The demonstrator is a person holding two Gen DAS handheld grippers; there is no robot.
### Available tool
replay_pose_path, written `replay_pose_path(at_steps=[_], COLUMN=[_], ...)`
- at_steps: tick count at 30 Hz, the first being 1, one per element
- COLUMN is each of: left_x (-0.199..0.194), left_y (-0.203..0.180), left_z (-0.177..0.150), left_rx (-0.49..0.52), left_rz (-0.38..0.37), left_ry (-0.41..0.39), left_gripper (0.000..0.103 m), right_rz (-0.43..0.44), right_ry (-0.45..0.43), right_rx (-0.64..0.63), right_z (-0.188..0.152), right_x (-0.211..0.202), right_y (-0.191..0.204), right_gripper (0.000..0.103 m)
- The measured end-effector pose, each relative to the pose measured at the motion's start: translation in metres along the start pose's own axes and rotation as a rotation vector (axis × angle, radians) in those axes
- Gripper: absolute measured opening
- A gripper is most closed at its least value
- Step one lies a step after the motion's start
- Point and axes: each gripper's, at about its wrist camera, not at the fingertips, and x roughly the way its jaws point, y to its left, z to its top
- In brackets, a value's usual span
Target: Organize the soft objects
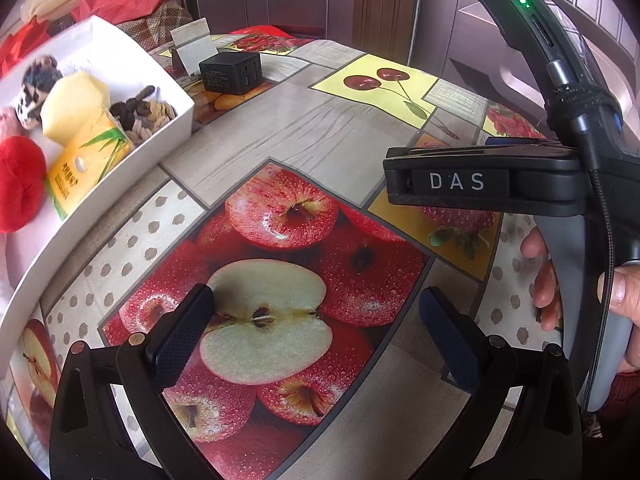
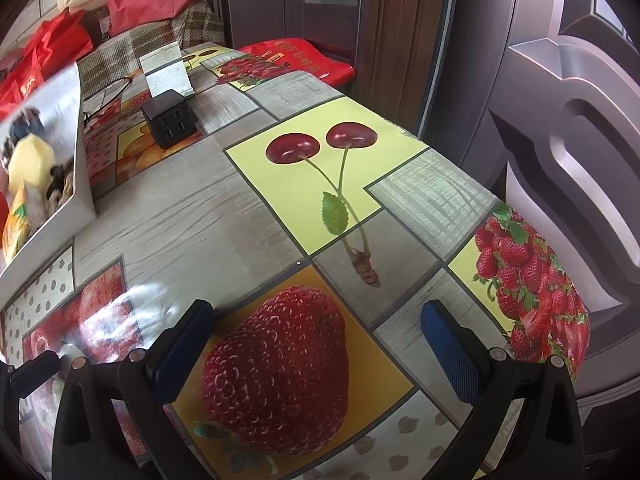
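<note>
Both grippers hang over the surface [image 2: 208,208] with nothing between their fingers, and that surface, under a fruit-printed cloth, shows no loose soft thing near either tool. Everything soft in view already sits in the white box [image 1: 132,168] at the left edge of the surface, so I judge the sorting to be at or close to its end, or paused between picks.

Next largest, the right gripper [image 2: 316,344] points along the surface over a printed strawberry, its jaws spread wide and empty. The left gripper [image 1: 316,332] hovers over the printed apples just beside the box, jaws likewise wide apart and holding nothing. In the left wrist view the right tool's body crosses the upper right, with the person's hand [image 1: 576,280] on its handle.

Inside the box lie a red plush piece [image 1: 20,180], a yellow sponge-like block [image 1: 76,104], a yellow-and-green packet [image 1: 90,156], a dark and white fuzzy item [image 1: 36,84] and a brown braided bundle [image 1: 148,116]. A black charger cube [image 1: 232,72] and a small grey card stand [image 1: 192,44] rest beyond the box; neither looks soft.

If anything remains, the next move calls for finding it first, probably by swinging a tool left or toward the clutter behind the surface.

Much is uncertain: the box's left part is cut off, a pinkish thing at its edge cannot be identified, and the red bags [image 2: 44,60] and cloth behind are too warped to judge.
</note>
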Motion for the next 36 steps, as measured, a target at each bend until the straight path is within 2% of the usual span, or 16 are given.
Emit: replay_pose_path(at_steps=[36], left_x=[-0.0003], left_y=[0.0003], left_z=[0.0005], left_rx=[0.000], left_rz=[0.000], left_ry=[0.000], left_gripper=[0.102], right_rz=[0.002], right_ry=[0.001], right_rx=[-0.003], right_z=[0.0006], right_x=[0.0006], right_y=[0.0056], right_gripper=[0.103])
